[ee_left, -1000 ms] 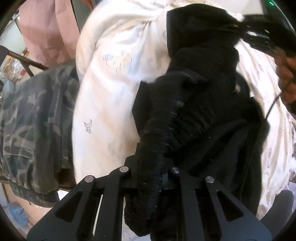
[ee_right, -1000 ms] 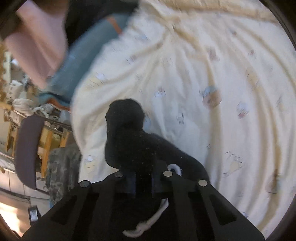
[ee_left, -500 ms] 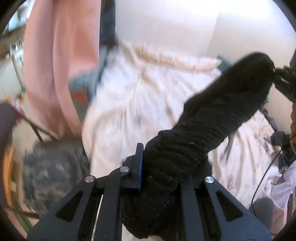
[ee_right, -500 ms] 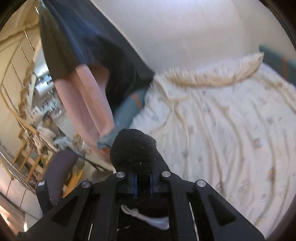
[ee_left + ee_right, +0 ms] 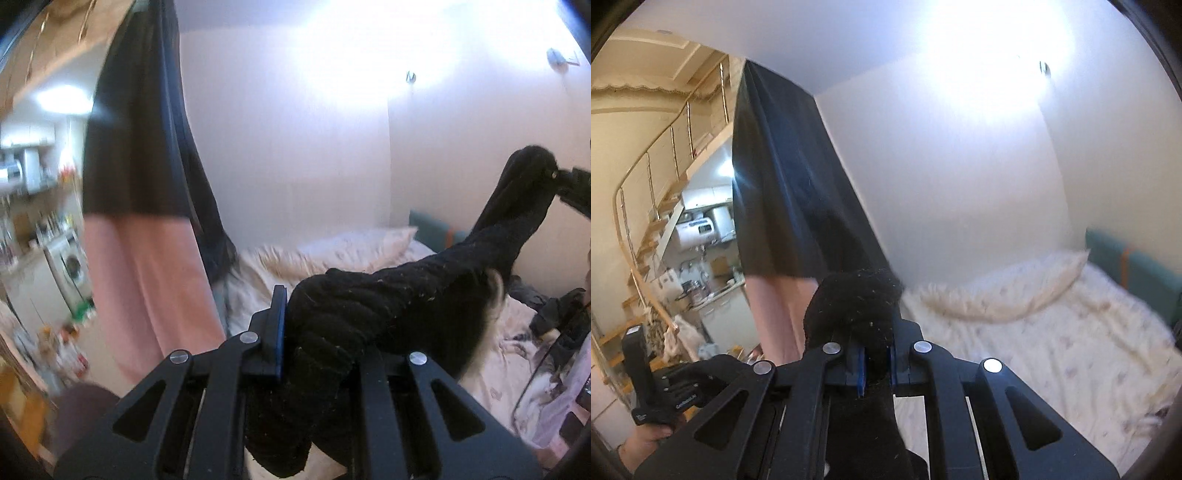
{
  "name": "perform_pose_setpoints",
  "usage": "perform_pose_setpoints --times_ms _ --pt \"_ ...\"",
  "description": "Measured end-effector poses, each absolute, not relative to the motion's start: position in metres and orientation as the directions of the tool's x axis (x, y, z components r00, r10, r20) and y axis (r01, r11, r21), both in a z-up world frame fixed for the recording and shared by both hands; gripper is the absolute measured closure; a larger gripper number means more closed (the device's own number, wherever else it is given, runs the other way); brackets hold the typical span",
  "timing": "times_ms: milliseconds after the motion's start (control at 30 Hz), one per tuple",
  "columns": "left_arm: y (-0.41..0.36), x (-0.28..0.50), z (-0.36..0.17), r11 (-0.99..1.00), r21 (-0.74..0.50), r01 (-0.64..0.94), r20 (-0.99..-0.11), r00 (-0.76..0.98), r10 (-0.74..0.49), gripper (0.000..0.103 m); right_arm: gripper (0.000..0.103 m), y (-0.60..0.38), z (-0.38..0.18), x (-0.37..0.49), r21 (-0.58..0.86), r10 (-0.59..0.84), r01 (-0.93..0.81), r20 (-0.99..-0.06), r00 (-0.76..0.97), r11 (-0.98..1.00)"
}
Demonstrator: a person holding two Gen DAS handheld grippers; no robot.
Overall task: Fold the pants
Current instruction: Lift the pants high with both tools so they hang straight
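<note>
My left gripper (image 5: 317,347) is clamped tight on a thick bunch of the black pants (image 5: 406,295), and my right gripper (image 5: 875,363) pinches another bunch of the same cloth between its blue pads, the fabric bulging above the fingers. The pants hang in the air between both grippers, held above the bed (image 5: 1052,332) with its cream printed cover. A pink and black curtain (image 5: 147,221) hangs to the left, with a washing machine (image 5: 72,267) blurred behind it.
</note>
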State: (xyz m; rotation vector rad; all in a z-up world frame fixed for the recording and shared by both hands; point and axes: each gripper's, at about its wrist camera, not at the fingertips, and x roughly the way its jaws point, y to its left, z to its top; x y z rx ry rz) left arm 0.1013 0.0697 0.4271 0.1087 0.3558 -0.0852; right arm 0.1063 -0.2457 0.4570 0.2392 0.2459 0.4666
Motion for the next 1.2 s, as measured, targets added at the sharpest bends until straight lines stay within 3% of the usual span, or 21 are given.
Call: perform_pose_setpoints --times_ms 167,367,467,567,733,867,1100,1200 --pt "0.073 0.075 0.495 0.992 0.100 0.075 -0.241 0.969 -0.049 0.093 0.094 -0.231 0.527 0.063 0.191 0.438 -0.418 -0.073 0.896 0.888" --pt "0.076 0.046 0.541 0.993 0.100 0.061 -0.139 0.989 -0.047 0.093 0.094 -0.226 0.568 0.033 0.145 0.412 -0.407 -0.004 0.911 0.902" --pt "0.073 0.042 0.542 0.991 0.128 0.044 -0.121 0.992 -0.028 0.093 0.094 -0.226 0.566 0.034 0.146 0.401 -0.394 -0.023 0.916 0.908" --pt "0.071 0.064 0.521 0.987 0.156 0.044 -0.183 0.983 -0.015 0.093 0.094 -0.223 0.543 0.045 0.143 0.392 -0.378 -0.090 0.916 0.915" --pt "0.065 0.131 0.419 0.979 0.173 0.108 -0.401 0.915 -0.030 0.093 0.094 -0.216 0.445 0.092 0.149 0.396 -0.368 -0.288 0.872 0.918" --pt "0.066 0.181 0.305 0.982 0.125 0.144 -0.565 0.824 -0.049 0.093 0.094 -0.217 0.349 0.141 0.195 0.402 -0.352 -0.435 0.806 0.916" --pt "0.067 0.246 0.138 0.983 0.055 0.176 -0.756 0.650 -0.074 0.093 0.094 -0.215 0.190 0.235 0.256 0.414 -0.328 -0.635 0.652 0.909" --pt "0.062 0.274 0.084 0.987 0.032 0.155 -0.797 0.601 -0.069 0.093 0.094 -0.206 0.142 0.287 0.270 0.396 -0.292 -0.688 0.608 0.918"
